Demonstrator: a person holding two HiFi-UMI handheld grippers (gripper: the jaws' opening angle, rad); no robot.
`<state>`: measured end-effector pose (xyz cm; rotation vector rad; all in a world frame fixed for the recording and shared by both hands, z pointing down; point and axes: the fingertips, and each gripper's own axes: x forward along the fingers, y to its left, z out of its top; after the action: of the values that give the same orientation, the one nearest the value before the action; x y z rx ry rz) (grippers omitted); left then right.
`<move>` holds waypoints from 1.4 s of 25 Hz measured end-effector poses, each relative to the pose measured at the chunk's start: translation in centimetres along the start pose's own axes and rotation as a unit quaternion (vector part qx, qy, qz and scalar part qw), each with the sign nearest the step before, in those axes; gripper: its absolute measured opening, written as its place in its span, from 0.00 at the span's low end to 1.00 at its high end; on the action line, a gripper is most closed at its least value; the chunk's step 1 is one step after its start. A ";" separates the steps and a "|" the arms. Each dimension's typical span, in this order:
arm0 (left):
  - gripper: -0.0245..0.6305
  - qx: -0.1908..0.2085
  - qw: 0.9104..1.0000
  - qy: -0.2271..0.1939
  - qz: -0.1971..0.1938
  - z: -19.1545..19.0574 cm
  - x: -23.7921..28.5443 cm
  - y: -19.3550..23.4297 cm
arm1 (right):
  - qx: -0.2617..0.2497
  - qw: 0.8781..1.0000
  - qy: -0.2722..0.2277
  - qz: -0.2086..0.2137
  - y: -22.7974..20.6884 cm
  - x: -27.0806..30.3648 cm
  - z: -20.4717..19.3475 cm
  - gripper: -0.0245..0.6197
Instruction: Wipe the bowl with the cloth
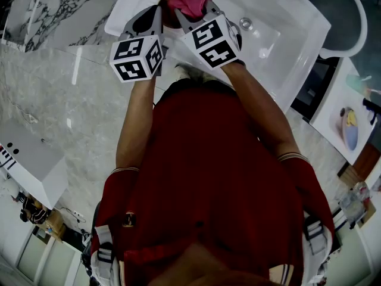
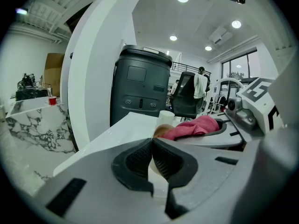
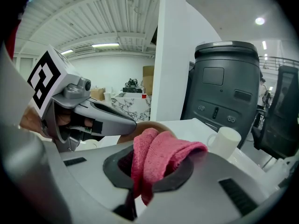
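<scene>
Head view: both grippers meet over the near edge of a white sink (image 1: 286, 34), in front of a person in a red shirt. The left gripper (image 1: 156, 14) and the right gripper (image 1: 189, 12) sit side by side, marker cubes towards the camera, with the bowl (image 1: 169, 18) and the pink cloth (image 1: 191, 3) at their tips.

Left gripper view: the left gripper (image 2: 153, 160) has its jaws pinched together, the pads almost meeting on a pale edge that looks like the rim of the bowl (image 2: 161, 131). The cloth (image 2: 194, 126) lies just beyond, bunched against the other gripper.

Right gripper view: the right gripper (image 3: 140, 171) is clamped on the cloth (image 3: 159, 155), which folds up out of the jaws and hangs below them. The tan bowl (image 3: 147, 124) shows right behind the cloth, touching it or nearly so. A white mug (image 3: 225, 141) stands upright on the white surface to the right, apart from the bowl.
</scene>
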<state>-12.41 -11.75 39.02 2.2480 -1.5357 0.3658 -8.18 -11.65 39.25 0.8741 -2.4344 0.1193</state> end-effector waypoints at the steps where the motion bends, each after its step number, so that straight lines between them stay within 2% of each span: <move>1: 0.06 -0.003 1.000 0.001 0.000 0.0 0.1 0.1 | 0.000 1.000 -0.002 0.000 -0.1 0.0 0.1 0.08; 10: 0.06 -0.023 1.000 0.017 -0.005 -0.2 1.1 0.8 | 0.000 1.000 -0.016 -0.005 -0.7 0.0 0.6 0.08; 19: 0.06 -0.055 0.997 0.050 -0.003 -1.2 2.5 2.3 | -0.001 0.999 -0.039 -0.013 -1.5 -0.1 1.3 0.08; 35: 0.06 -0.107 0.988 0.110 -0.009 -3.1 4.7 3.8 | 0.009 0.998 -0.051 -0.025 -2.5 -0.1 1.4 0.08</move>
<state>-14.23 -15.48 44.38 1.9831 -1.3691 0.4079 -7.30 -13.92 37.76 0.9708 -2.5063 0.0810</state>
